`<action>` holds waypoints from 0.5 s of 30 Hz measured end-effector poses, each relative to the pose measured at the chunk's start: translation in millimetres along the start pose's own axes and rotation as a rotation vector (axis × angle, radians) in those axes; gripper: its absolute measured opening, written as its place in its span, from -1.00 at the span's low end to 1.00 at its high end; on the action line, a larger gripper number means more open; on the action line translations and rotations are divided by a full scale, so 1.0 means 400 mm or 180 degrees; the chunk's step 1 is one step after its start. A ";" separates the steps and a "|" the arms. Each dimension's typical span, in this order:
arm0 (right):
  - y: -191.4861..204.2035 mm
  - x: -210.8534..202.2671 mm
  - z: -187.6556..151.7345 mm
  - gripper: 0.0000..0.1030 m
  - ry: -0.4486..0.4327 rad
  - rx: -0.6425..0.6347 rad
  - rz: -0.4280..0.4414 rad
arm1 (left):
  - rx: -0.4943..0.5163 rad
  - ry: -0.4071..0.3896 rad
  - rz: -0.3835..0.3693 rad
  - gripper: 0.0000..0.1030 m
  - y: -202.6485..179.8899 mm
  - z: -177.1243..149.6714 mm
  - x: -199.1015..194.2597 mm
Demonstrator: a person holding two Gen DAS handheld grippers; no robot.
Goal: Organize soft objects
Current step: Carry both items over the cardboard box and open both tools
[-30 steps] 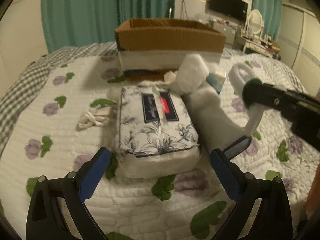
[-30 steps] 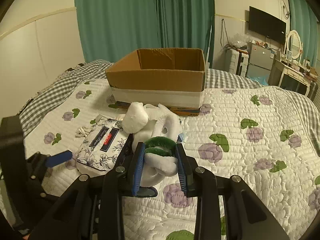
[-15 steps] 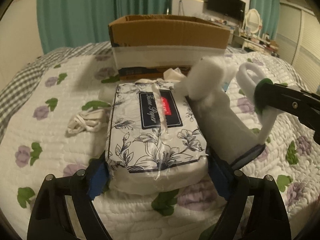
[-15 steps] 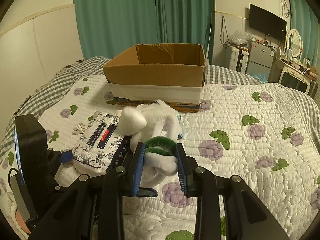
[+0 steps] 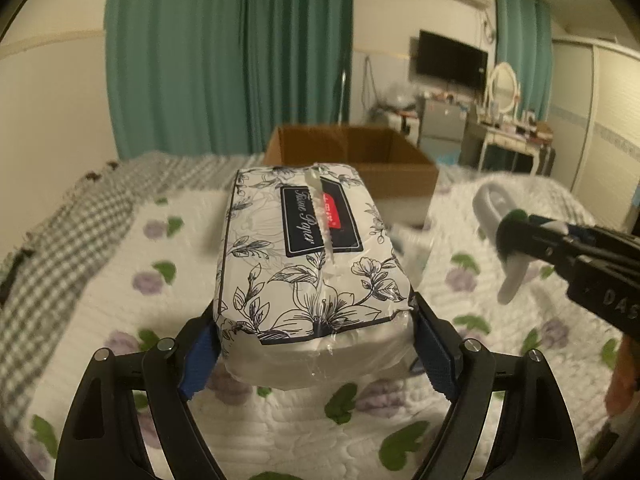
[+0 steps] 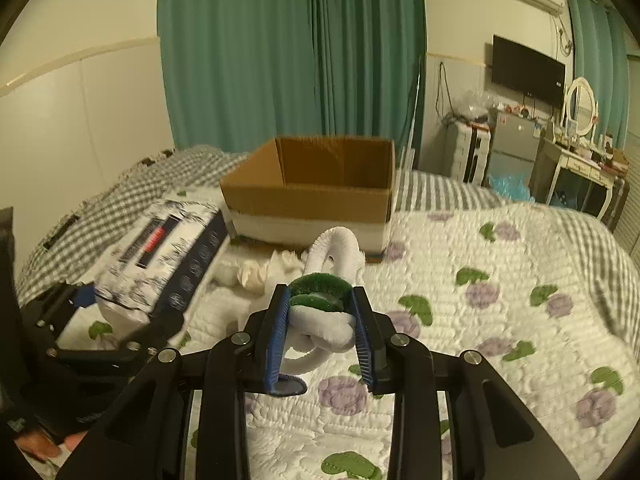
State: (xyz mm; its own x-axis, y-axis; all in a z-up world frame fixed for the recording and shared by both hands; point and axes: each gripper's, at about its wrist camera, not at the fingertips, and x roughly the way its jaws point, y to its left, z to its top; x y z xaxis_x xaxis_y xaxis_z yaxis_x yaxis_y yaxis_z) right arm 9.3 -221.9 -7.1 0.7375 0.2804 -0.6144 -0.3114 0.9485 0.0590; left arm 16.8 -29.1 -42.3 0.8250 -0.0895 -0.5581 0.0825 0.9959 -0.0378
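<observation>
My left gripper (image 5: 316,354) is shut on a floral tissue paper pack (image 5: 308,256) and holds it lifted above the bed; the pack also shows in the right wrist view (image 6: 160,256). My right gripper (image 6: 322,332) is shut on a white plush toy with a green collar (image 6: 324,304), raised off the quilt; the toy also shows in the left wrist view (image 5: 500,220). An open cardboard box (image 6: 316,184) stands on the bed straight ahead, seen in the left wrist view (image 5: 356,160) behind the pack.
The white quilt with purple flowers (image 6: 500,300) covers the bed. A small crumpled white cloth (image 6: 252,272) lies in front of the box. A grey checked blanket (image 5: 60,232) lies at the left. A dresser and mirror (image 6: 576,148) stand at the far right.
My left gripper closed on the tissue pack and lifted it off the quilt toward the box. My right gripper rose higher with the plush toy.
</observation>
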 end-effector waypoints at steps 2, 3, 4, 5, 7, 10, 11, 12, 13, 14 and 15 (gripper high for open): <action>0.003 -0.027 0.023 -0.41 -0.0078 -0.0046 -0.0006 | 0.0042 -0.0067 0.0001 0.64 0.000 0.028 -0.026; 0.005 -0.038 0.036 -0.41 -0.0121 -0.0079 -0.0012 | 0.0080 -0.0121 0.0004 0.64 0.000 0.049 -0.042; 0.008 -0.054 0.057 -0.41 -0.0181 -0.0132 -0.0007 | 0.0106 -0.0173 0.0006 0.64 0.002 0.064 -0.054; 0.009 -0.064 0.073 -0.41 -0.0223 -0.0169 0.0006 | 0.0140 -0.0257 0.0018 0.64 0.006 0.095 -0.067; 0.011 -0.083 0.115 -0.41 -0.0316 -0.0257 0.0014 | 0.0186 -0.0359 0.0037 0.64 0.011 0.140 -0.083; 0.011 -0.095 0.200 -0.41 -0.0457 -0.0409 0.0016 | 0.0251 -0.0488 0.0012 0.64 0.015 0.232 -0.085; 0.010 -0.092 0.222 -0.41 -0.0476 -0.0436 0.0024 | 0.0261 -0.0507 0.0009 0.64 0.016 0.250 -0.079; 0.009 -0.084 0.251 -0.42 -0.0497 -0.0465 0.0031 | 0.0275 -0.0525 0.0003 0.64 0.016 0.280 -0.067; 0.008 -0.070 0.282 -0.42 -0.0516 -0.0496 0.0045 | 0.0283 -0.0534 0.0006 0.64 0.015 0.305 -0.050; 0.007 -0.054 0.308 -0.42 -0.0516 -0.0515 0.0063 | 0.0292 -0.0530 0.0012 0.64 0.012 0.323 -0.034; 0.006 -0.031 0.336 -0.41 -0.0514 -0.0527 0.0072 | 0.0314 -0.0508 0.0009 0.64 0.009 0.347 -0.007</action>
State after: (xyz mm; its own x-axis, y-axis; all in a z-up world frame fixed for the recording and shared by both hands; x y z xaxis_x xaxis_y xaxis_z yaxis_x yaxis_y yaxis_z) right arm 80.1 -203.3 106.5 0.8115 0.3340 -0.4796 -0.4131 0.9082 -0.0666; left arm 92.4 -27.3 74.0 0.9029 -0.0957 -0.4191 0.1279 0.9905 0.0495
